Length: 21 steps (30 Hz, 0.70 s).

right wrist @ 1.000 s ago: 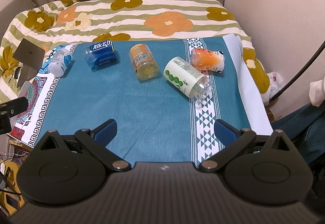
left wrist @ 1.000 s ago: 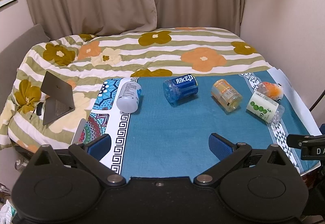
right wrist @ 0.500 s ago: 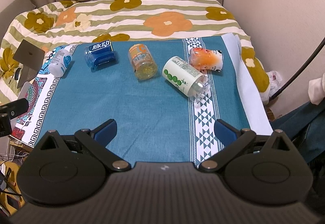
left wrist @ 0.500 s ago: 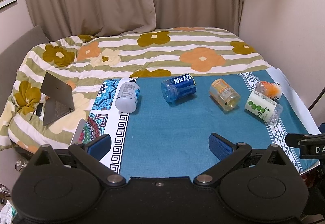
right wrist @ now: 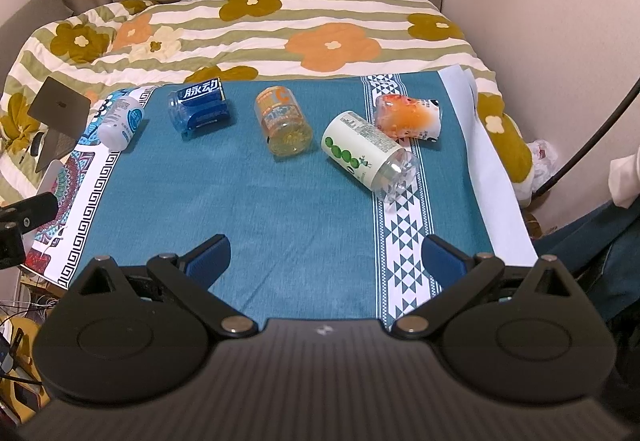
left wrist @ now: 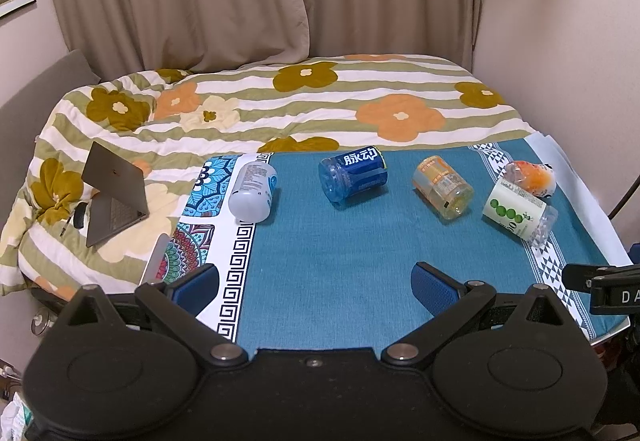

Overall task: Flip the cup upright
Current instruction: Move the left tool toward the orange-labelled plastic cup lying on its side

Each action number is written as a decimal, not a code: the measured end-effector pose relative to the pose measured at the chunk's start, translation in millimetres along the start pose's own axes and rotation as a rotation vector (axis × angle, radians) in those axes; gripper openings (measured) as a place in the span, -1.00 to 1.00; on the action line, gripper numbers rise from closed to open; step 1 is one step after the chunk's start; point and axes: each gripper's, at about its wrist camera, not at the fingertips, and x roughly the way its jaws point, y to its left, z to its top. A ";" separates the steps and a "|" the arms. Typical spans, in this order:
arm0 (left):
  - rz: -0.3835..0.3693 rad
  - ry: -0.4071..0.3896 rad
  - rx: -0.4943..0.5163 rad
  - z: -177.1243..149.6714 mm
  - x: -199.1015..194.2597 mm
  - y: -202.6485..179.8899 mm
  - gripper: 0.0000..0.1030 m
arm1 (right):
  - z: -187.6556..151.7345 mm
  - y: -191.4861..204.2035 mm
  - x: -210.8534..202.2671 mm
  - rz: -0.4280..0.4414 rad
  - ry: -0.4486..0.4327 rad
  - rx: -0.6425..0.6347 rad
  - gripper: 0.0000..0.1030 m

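Cups, five in all, lie on their sides in a row across the teal tablecloth (right wrist: 280, 209): white cup (right wrist: 118, 121), blue-labelled cup (right wrist: 198, 109), orange-labelled cup (right wrist: 282, 121), green-dotted cup (right wrist: 366, 155) and orange-and-white cup (right wrist: 410, 117), the last two just beside each other. Left gripper (left wrist: 314, 281) and right gripper (right wrist: 326, 255) hover at the near edge, jaws wide apart, holding nothing. An open laptop (left wrist: 112, 193) sits on the floral quilt (left wrist: 320, 101).
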 end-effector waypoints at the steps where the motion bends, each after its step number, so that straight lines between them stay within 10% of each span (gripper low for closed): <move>1: -0.001 0.001 0.000 0.2 0.1 0.1 1.00 | 0.0 0.2 -0.1 0.001 0.000 0.000 1.00; 21: -0.093 -0.076 0.167 73.3 17.3 -83.0 1.00 | 16.0 -71.3 -8.0 0.025 -0.017 -0.032 1.00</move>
